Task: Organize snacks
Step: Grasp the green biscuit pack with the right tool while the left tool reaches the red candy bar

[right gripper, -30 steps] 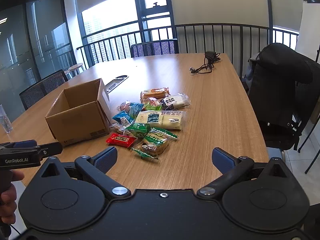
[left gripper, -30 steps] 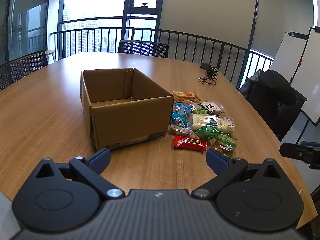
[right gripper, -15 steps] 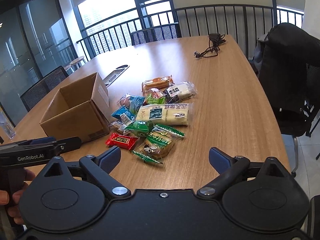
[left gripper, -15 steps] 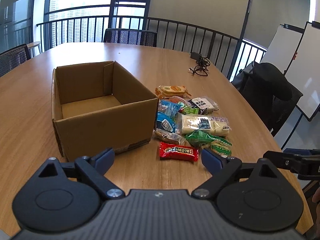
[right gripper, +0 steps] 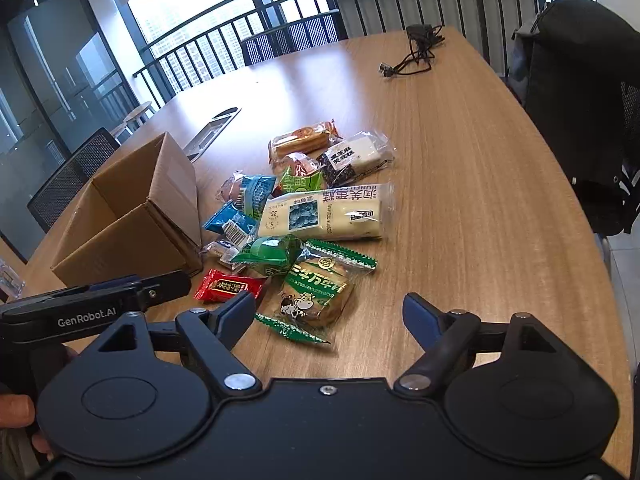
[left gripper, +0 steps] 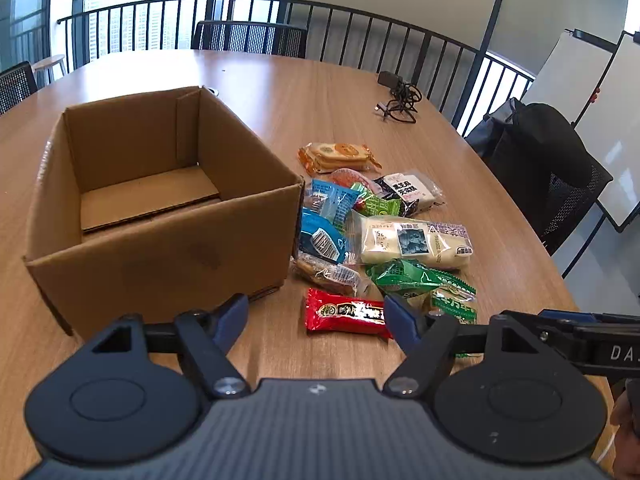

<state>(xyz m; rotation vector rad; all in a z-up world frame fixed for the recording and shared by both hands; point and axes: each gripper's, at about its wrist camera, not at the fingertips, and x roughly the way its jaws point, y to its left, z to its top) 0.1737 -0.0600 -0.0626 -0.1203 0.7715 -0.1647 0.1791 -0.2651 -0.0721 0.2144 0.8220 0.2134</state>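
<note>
wooden table (left gripper: 320,92): one cardboard box (left gripper: 160,216), one red packet (left gripper: 346,314).

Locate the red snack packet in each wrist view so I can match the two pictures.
Left wrist view: red snack packet lies low centre, just right of the cardboard box, close to the right blue pad.
Right wrist view: red snack packet lies left of centre, near the box's corner.
Shared landmark: the long white cake packet beyond it.

Long wooden counter (left gripper: 328,92), daylit. Far side: tall windows (left gripper: 148,4) behind a black railing (left gripper: 360,36), mesh chair (left gripper: 248,38) tucked in. Right: whiteboards (left gripper: 600,120), black office chair (right gripper: 580,92).
</note>
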